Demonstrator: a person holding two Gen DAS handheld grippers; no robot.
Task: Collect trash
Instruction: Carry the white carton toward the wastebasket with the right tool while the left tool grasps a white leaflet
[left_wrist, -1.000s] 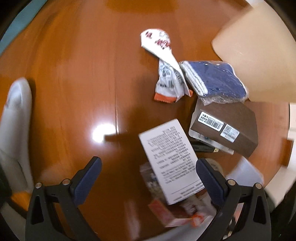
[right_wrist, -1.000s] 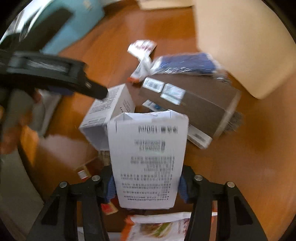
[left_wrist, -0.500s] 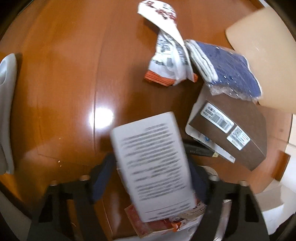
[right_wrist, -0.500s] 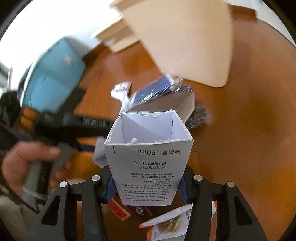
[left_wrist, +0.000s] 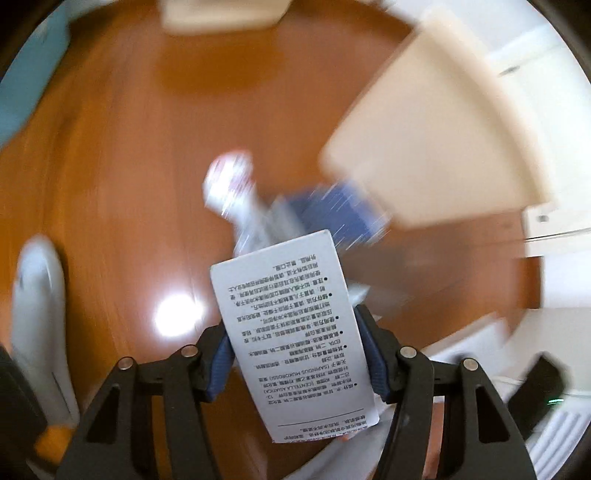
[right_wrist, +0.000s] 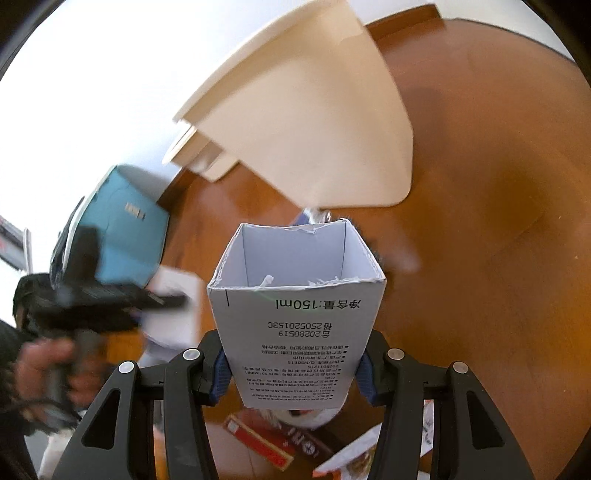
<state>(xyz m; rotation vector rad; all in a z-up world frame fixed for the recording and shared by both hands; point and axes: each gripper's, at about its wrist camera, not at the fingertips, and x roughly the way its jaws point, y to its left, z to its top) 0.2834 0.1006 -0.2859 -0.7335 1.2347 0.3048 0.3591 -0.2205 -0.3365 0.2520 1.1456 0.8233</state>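
Clamping white cartons lengthwise: left fingers (left_wrist: 297, 363) carton (left_wrist: 291, 332); right fingers (right_wrist: 292, 373) open-ended carton (right_wrist: 295, 317).

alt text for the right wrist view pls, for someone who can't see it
The right gripper is shut on an open-topped white cardboard box with torn edges and upside-down black print, held above a glossy brown wooden table. Behind it is a beige chair back; at left, blurred, a hand holds the left gripper.
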